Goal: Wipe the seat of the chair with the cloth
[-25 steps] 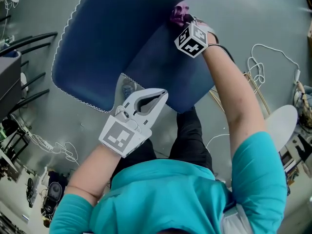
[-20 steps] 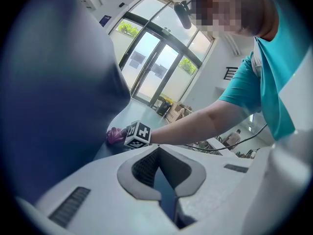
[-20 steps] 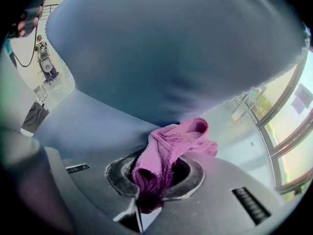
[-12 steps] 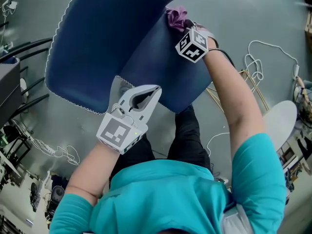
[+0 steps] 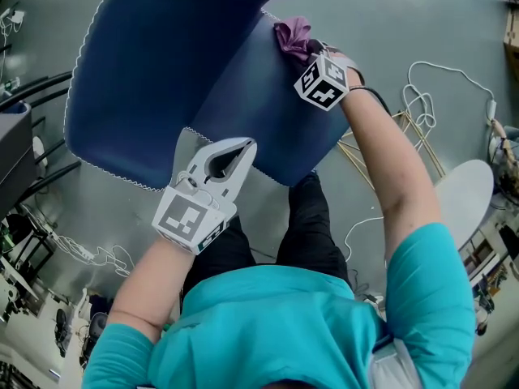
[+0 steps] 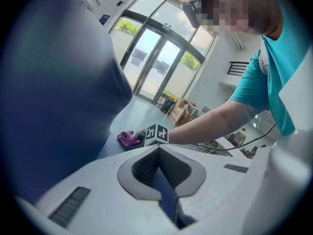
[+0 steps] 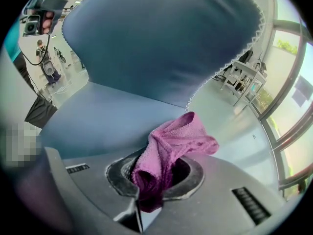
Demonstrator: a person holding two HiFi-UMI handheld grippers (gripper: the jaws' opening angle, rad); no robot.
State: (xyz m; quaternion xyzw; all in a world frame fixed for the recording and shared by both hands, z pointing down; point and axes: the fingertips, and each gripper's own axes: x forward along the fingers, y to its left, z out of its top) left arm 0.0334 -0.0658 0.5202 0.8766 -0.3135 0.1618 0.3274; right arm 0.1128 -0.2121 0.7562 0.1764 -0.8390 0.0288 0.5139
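Grey smooth floor (image 5: 405, 23) all round the blue chair (image 5: 219, 71); no other surface in play. Beyond the chair, in the left gripper view, tall glass doors (image 6: 156, 62) with greenery outside and cardboard boxes (image 6: 182, 112) close by them. On the floor right of the chair, a loose white cable (image 5: 442, 96); left of the chair, black tube frames (image 5: 45, 75).

Top of the backrest (image 5: 146, 79) cut off by the upper edge of the head view, its rim trimmed with white zigzag stitching. Underside of the chair hidden beneath the seat (image 5: 259, 128). Lower fold of the purple cloth (image 7: 173, 141) lost inside the hollow of the right tongs (image 7: 154, 180).

One chair, one cloth, two tongs. Right tongs clamped on the cloth, which bunches up past the tips, at the far end of the seat close to the backrest. Left tongs (image 5: 243, 146) over the near edge of the seat, narrowed to a thin slit with only blue showing through. Cannot tell whether touching the seat.
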